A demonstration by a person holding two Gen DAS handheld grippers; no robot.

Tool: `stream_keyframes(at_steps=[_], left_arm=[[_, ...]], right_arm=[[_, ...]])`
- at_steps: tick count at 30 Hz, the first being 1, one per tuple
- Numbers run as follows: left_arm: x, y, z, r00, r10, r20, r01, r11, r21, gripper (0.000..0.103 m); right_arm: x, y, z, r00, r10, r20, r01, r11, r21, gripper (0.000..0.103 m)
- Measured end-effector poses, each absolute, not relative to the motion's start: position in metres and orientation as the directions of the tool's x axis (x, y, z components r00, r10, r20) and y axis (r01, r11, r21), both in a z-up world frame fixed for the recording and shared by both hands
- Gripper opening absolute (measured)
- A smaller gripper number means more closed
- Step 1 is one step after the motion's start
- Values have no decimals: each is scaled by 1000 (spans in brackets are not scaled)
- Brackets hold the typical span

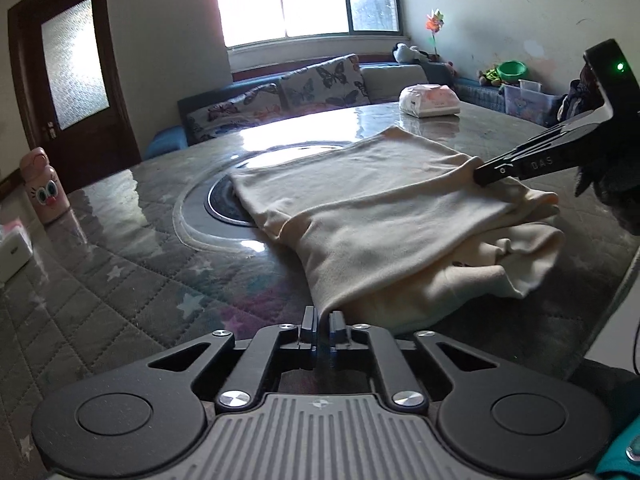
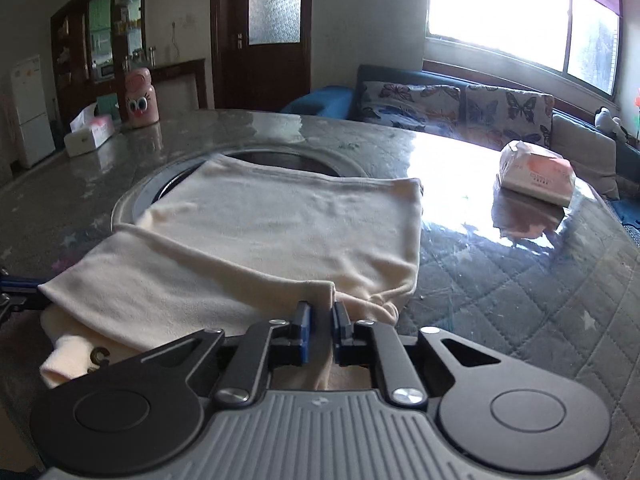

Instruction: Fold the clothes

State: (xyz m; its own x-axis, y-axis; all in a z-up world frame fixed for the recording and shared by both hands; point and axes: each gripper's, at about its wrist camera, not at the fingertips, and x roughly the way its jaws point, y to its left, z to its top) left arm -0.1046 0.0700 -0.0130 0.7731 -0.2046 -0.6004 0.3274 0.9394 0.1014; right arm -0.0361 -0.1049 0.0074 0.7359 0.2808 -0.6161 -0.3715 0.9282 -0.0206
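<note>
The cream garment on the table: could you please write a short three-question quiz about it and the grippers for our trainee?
1. True or false: the left gripper is shut on a corner of the cream garment.
2. Which item lies beyond the garment, near the window? A) tissue pack B) pink bottle C) a laptop
3. Fill in: the right gripper is shut on the garment's near ____.

Key: 1 true; 2 A; 3 edge. The bottle stands at the table's opposite side, by a white tissue box.
</note>
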Motion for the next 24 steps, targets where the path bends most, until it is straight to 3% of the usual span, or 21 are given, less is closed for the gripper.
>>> stream_keyframes(at_steps=[4, 5, 8, 14, 24], left_arm=[[-106, 85, 3, 768, -246, -592, 338, 940, 48, 21], [-105, 88, 9, 773, -248, -583, 332, 943, 39, 25], [-96, 94, 23, 791, -258, -554, 310, 951, 1, 26], [-49, 75, 27, 785, -341, -517, 312, 939, -145, 27], [8, 53, -14, 742, -299, -600, 274, 952, -135, 29]], right_arm=[[-41, -109, 19, 750, 303, -588, -388, 921, -20, 12], [-40, -109, 20, 747, 315, -585, -396, 918, -11, 16], [-39, -109, 23, 739, 350, -576, -417, 909, 18, 28], [-32, -101, 9, 719, 385, -578, -429, 901, 66, 29], [-26, -98, -7, 719, 370, -588, -430, 902, 41, 28]])
